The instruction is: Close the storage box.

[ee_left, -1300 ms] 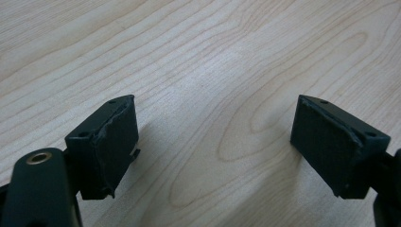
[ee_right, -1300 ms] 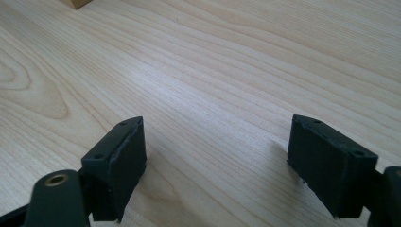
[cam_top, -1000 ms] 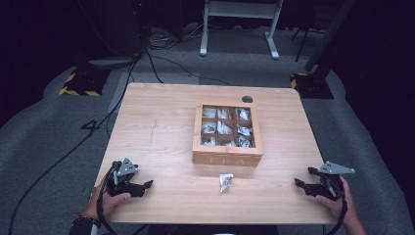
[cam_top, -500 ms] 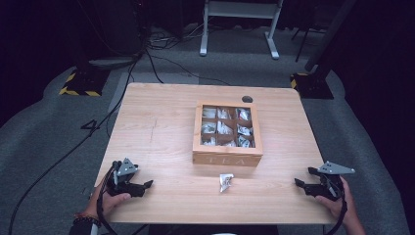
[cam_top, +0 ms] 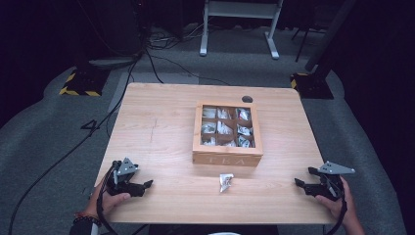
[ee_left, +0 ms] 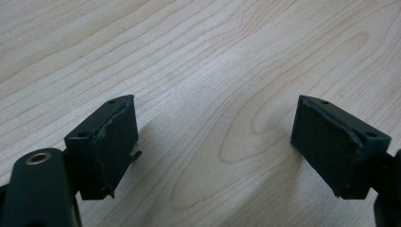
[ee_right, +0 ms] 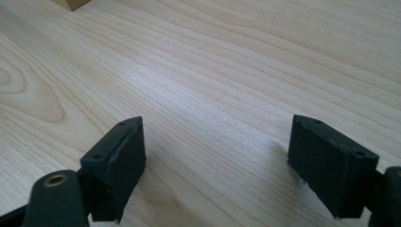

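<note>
Wooden tea box [cam_top: 226,158] sits mid-table, its compartments filled; one small packet [cam_top: 225,182] lies just before it, probably waiting for a place inside. Left gripper [cam_top: 147,184] and right gripper [cam_top: 299,182] rest apart at the near corners, jaws wide and empty.

No visible change: grippers, sachet [cam_top: 226,181], box [cam_top: 226,157] all unmoved.
</note>
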